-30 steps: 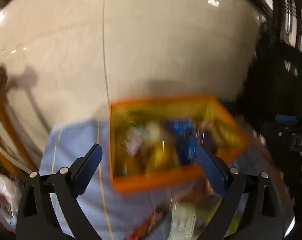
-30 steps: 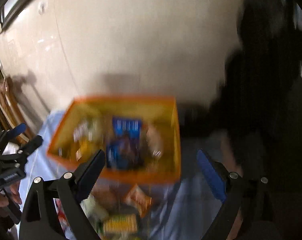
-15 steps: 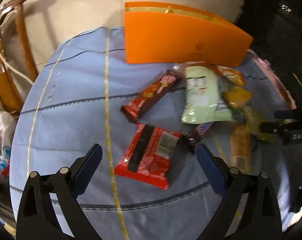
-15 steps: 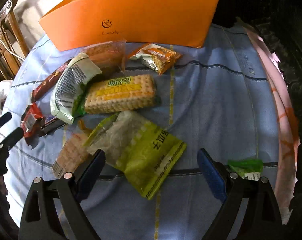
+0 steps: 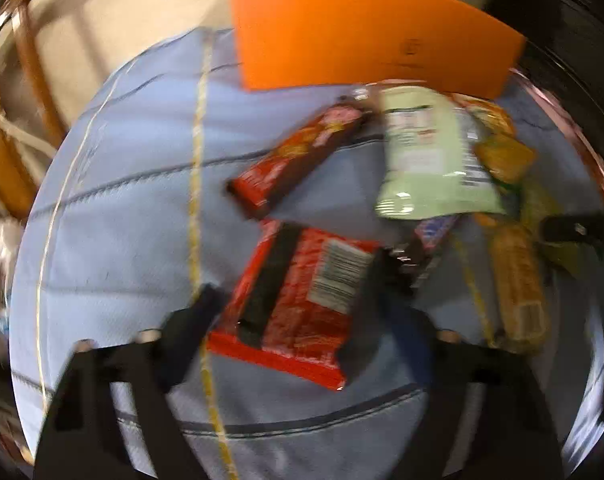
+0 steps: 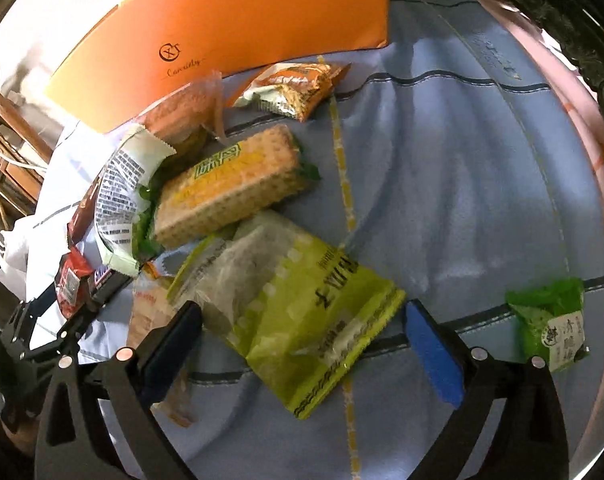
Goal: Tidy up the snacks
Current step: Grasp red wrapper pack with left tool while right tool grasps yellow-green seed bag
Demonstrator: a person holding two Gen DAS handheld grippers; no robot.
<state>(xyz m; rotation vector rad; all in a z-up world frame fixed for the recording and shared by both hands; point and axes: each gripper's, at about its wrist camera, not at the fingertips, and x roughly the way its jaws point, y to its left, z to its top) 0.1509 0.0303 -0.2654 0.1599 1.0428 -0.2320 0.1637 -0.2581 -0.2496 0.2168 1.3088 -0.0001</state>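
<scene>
Left wrist view, blurry w/ motion: left gripper (image 5: 297, 312) low centre of frame, jaws spread wide, straddling a flat red wrapper (image 5: 297, 304) lying on the blue tablecloth (image 5: 113, 240); can't tell if the fingers touch it. Upper centre, a long red bar (image 5: 297, 160) lies diagonally. Right of it a pale green bag (image 5: 430, 160), overlapping other snacks at frame right. A small dark bar (image 5: 430, 240) pokes out under the green bag's lower edge. Orange box (image 5: 362, 28) stands upright at top of frame, behind the pile. Wooden chair (image 5: 17, 120) at far left.

Right wrist view, sharper: right gripper (image 6: 302, 336) bottom centre, jaws wide apart, nothing gripped; a yellow-green packet (image 6: 302, 312) lies btwn the fingers on the cloth. Above it a cracker pack (image 6: 229, 184), tilted. Upper centre, a small orange packet (image 6: 293, 84) just beside the orange box's wall. Lower right, a small green packet (image 6: 550, 324) sits well apart from the rest. Left gripper visible at lower left edge over the red wrapper.
</scene>
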